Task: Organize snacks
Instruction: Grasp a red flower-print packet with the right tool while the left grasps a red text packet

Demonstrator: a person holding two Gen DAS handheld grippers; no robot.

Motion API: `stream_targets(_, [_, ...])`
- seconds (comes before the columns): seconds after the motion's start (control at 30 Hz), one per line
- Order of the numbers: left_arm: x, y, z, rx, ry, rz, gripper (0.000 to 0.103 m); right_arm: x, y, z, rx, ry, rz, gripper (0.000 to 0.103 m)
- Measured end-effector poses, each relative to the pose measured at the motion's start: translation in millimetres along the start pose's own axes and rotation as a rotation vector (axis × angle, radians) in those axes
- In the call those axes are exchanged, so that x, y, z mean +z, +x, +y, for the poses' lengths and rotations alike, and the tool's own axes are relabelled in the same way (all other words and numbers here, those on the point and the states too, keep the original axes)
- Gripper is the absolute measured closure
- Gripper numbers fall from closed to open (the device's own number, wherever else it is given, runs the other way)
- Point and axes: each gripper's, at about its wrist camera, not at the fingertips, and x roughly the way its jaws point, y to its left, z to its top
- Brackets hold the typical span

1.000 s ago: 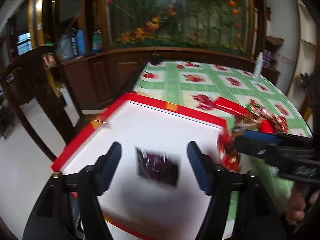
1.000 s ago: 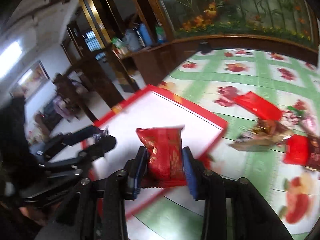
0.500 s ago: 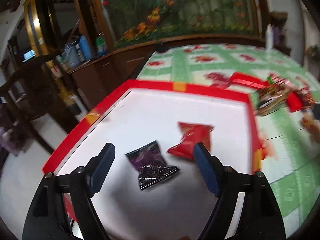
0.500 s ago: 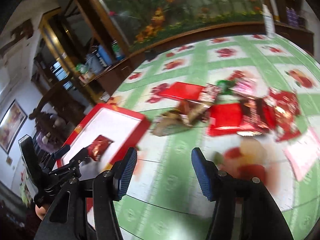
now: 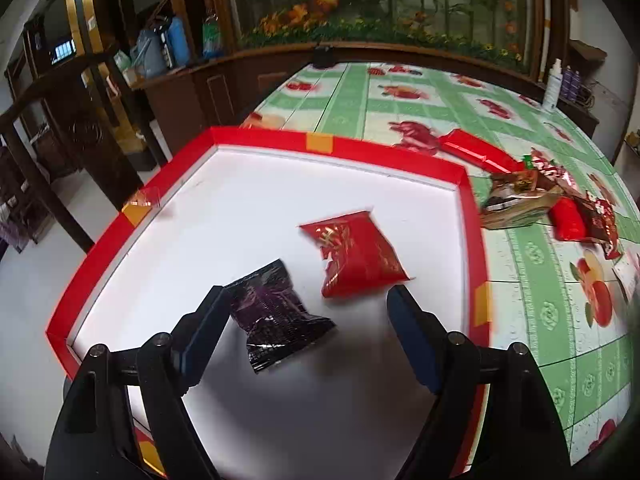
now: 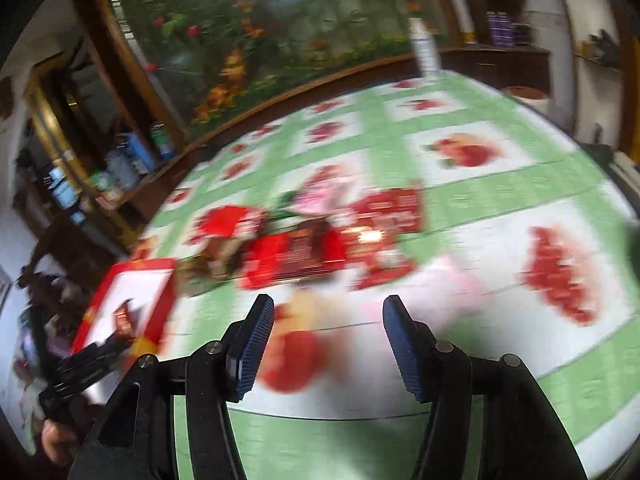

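A red-rimmed white tray [image 5: 466,208] holds a dark purple snack packet [image 5: 276,316] and a red snack packet [image 5: 356,254]. My left gripper [image 5: 308,320] is open and empty, hovering over the tray with the purple packet by its left finger. My right gripper [image 6: 328,334] is open and empty above the tablecloth, facing a blurred pile of red snack packets [image 6: 316,240]. The pile also shows in the left wrist view [image 5: 560,208] right of the tray. The tray [image 6: 156,266] and the left gripper [image 6: 88,364] appear at the left of the right wrist view.
A green and white fruit-print tablecloth [image 5: 400,92] covers the table. A long red packet [image 5: 476,152] lies beyond the tray. A white bottle [image 5: 554,84] stands at the far right edge. Wooden cabinets [image 5: 192,92] and a chair [image 5: 36,128] stand left of the table.
My right gripper let go of the red packet into the tray and swung right toward the pile. My left gripper shifted slightly over the tray and stays open.
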Motion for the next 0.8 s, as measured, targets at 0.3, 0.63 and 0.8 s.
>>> stream_targets(0.3, [14.8, -42.2, -28.3, -0.108, 0.115, -0.092, 0.021, 56.2, 37.2, -27.2, -0.143, -0.044, 0.064, 0.043])
stream_targets(0.63, [3.4, -36.9, -52.5, -0.190, 0.202, -0.024, 0.021, 102.4, 133.9, -7.7, -0.189, -0.049, 0.169, 0.058])
stream_targets(0.8, [3.0, -37.5, -47.7, -0.213, 0.175, -0.020, 0.021, 58.1, 111.5, 17.9, 0.025, -0.019, 0.268, 0.057])
